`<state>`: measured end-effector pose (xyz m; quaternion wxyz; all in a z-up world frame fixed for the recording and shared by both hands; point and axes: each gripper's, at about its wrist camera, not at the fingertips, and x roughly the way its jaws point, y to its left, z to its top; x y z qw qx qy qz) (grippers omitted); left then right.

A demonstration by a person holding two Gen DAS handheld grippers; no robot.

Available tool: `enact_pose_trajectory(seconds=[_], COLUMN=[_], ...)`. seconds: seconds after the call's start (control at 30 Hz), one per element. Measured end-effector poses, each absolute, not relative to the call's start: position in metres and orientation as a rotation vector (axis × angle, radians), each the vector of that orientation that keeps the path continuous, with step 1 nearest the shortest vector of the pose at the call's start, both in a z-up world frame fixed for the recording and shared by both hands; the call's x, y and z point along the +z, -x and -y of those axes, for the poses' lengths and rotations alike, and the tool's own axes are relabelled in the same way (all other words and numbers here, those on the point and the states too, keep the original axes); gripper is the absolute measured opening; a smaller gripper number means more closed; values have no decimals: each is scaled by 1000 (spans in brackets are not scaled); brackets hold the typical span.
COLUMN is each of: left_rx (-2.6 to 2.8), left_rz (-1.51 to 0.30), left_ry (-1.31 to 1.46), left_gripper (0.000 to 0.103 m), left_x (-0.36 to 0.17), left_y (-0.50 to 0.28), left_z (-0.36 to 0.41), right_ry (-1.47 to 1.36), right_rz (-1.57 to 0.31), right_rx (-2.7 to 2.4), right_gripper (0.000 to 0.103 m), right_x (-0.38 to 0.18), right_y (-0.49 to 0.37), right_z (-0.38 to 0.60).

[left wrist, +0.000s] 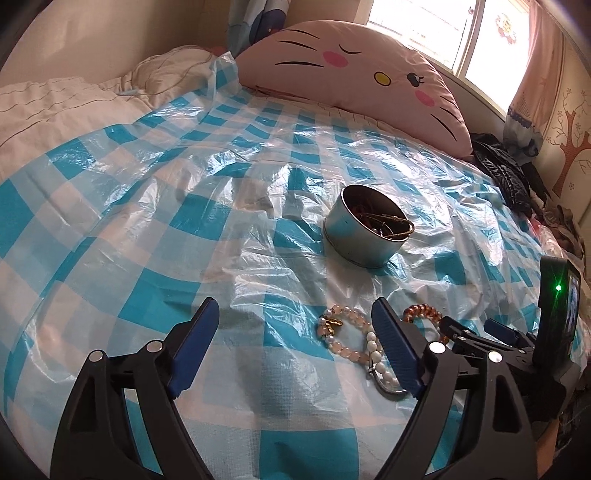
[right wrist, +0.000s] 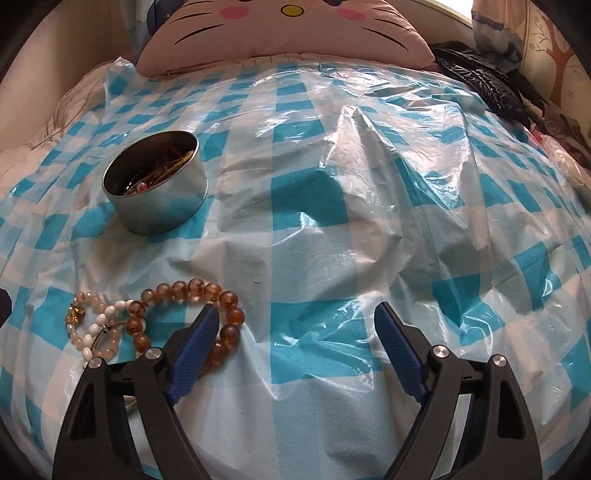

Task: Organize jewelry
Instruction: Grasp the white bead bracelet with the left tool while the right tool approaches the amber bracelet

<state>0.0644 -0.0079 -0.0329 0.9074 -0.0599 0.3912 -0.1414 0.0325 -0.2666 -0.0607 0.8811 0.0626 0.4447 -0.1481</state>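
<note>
A round metal tin [left wrist: 364, 230] [right wrist: 157, 184] holding tangled jewelry sits on the blue-checked plastic sheet [left wrist: 147, 221] [right wrist: 314, 221]. A pale pink and white bead bracelet [left wrist: 351, 341] [right wrist: 92, 328] lies near my left gripper's right finger. An amber bead bracelet [right wrist: 192, 314] [left wrist: 423, 312] lies beside it, at my right gripper's left finger. My left gripper [left wrist: 295, 328] is open and empty, just left of the pale bracelet. My right gripper [right wrist: 295, 328] is open and empty, just right of the amber bracelet; it also shows in the left wrist view [left wrist: 476, 330].
A pink cat-face pillow [left wrist: 354, 70] [right wrist: 284, 29] lies at the head of the bed. A crumpled white duvet [left wrist: 74, 99] is at the far left. Dark clothing [left wrist: 506, 173] [right wrist: 484, 85] is piled at the right edge. The sheet rises in a fold [right wrist: 369, 155].
</note>
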Motion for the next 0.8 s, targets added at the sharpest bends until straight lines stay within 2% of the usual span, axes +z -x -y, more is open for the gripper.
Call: enact_pose_trajectory(seconds=[0.1,0.3,0.4,0.57,0.63,0.67,0.8], left_rx=[-385,-550,-554,-556,-565,-559,-540], left_rz=[-822,-878,-917,-981,-1012,-1018,-948], left_ry=[58,-152,-162,-47,-29,-37,-55], left_gripper=[80,38,33,30,16,12,9], left_x=[-35,-49,-58,-65,-70,-72,-62], left_y=[-61,-48,-51,-64,-68,-69,-62], left_z=[28,81,89,74,74,75,75], right_ry=[-67,-193,-273,-283,-292,-298,-305], right_rz=[-944,-946,-939,-935,-934,-933,-935], right_rx=[-284,-300,-293,-273,-266,-264,-259], right_gripper=[83,83,84,84,85,85,85], right_x=[-63,-66,-66,-65,-66,-66,-66], right_y=[-40,-36,-33,-33,-33,-33,-32], right_z=[254,274,286,285,286,287,287])
